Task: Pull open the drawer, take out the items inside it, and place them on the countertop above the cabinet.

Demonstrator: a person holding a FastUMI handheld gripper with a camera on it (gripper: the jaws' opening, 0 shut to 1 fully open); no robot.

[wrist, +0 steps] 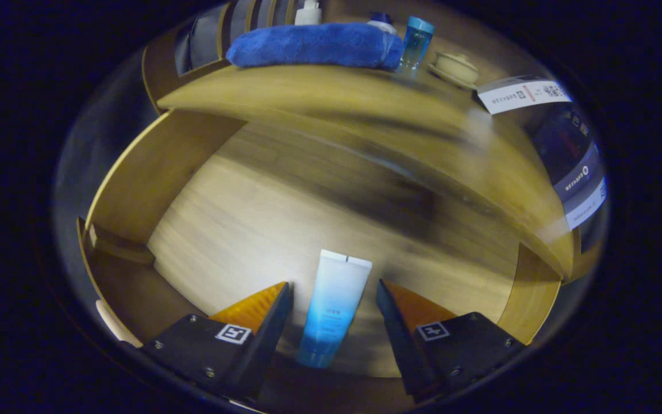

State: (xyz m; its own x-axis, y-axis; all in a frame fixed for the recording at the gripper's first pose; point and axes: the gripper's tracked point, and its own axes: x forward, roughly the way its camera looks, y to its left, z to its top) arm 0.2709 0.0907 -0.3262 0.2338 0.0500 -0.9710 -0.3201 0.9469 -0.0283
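I look down into the pulled-out wooden drawer (153,172). A white-to-blue squeeze tube (334,305) lies on the drawer floor, its blue cap end toward me. My gripper (334,290) is open, one finger on each side of the tube with a gap to either side, neither touching it. Above the drawer runs the wooden countertop (319,92). On it lie a rolled blue towel (314,45), a small blue bottle (415,43) and a pale lidded dish (454,68).
A white pump bottle (308,12) stands behind the towel. A white printed card (523,95) sits at the countertop's right end. The drawer's side walls (529,293) rise left and right of the fingers. The drawer floor stretches bare beyond the tube.
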